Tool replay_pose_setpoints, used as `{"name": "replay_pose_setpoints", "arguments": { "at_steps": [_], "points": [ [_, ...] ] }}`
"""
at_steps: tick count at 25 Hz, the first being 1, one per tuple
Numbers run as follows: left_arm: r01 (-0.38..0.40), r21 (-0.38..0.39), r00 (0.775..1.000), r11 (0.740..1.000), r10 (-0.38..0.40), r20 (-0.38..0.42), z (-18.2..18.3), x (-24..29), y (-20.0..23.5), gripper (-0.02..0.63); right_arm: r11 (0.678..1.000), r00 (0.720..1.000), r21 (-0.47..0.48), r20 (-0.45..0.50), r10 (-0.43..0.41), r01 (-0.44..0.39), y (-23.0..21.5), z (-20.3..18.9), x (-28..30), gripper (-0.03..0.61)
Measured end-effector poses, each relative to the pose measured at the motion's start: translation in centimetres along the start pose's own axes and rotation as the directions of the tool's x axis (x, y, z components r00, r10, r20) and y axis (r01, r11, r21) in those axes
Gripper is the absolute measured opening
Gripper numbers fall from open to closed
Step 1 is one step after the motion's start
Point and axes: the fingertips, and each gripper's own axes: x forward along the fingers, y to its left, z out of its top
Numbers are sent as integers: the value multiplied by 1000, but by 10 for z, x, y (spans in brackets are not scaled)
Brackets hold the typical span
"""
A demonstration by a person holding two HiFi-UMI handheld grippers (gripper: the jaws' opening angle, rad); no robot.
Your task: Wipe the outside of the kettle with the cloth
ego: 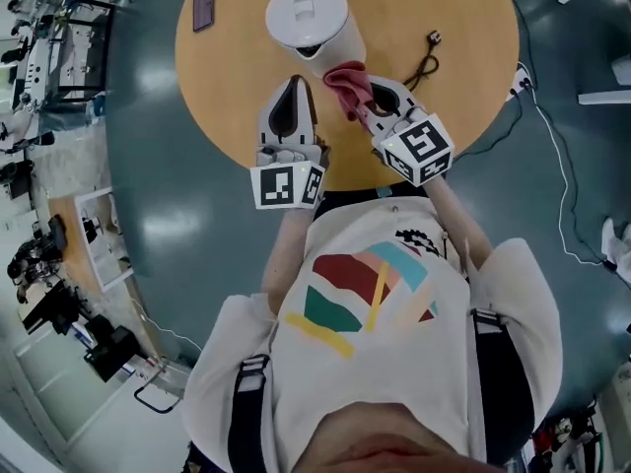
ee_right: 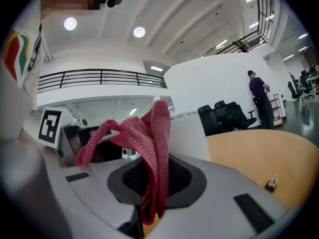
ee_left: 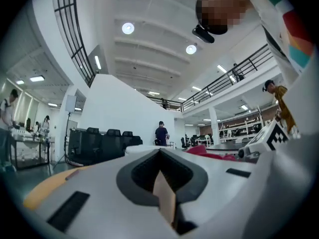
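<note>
On the round wooden table [ego: 463, 28], read as a clock face in the head view and taken left to right: at ten o'clock, a small dark flat slab [ego: 203, 8], well apart from everything else. At seven o'clock, over the near rim, the left gripper [ego: 295, 85], pointing toward twelve, claw closed on nothing. In its own view, the left gripper [ee_left: 160, 158] with pads flat together and bare, a scrap of the red cloth [ee_left: 207, 153] off at two o'clock. At twelve o'clock, the white kettle [ego: 314, 18], upright, lid on, just beyond both grippers. At the kettle's five o'clock, the red cloth [ego: 347, 87], bunched, against or just beside the lower wall; contact not clear. At five o'clock of the table, the right gripper [ego: 373, 106], angled toward eleven, claw clamped on the cloth. In its own view, the right gripper [ee_right: 152, 176] pinching the red cloth [ee_right: 159, 128], folds standing up past the tips, white kettle [ee_right: 188, 136] close behind. At three o'clock, a dark cable [ego: 426, 62] with its plug. Past the table's right edge, on the floor, a white power strip [ego: 521, 79].
</note>
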Motion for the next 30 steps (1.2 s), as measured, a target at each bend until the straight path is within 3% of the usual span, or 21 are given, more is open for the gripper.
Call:
{"name": "replay_pose_setpoints", "arguments": {
  "at_steps": [3,7,14,30],
  "points": [
    [-21,56,999,998,19,34,16,20,-5,43,999,999,-19,-21,46,-47,-13,5,11,38],
    [-37,71,997,997,32,66,6,28,16,44,994,996,-68,-22,89,-90,-11,-9,49,38],
    [13,176,999,984,-18,28,1,48,18,44,992,994,-72,1,107,-107,-10,-2,64,38],
    [-10,142,999,990,5,37,2,57,16,43,989,993,-89,-34,113,-116,-26,10,60,38]
  ]
}}
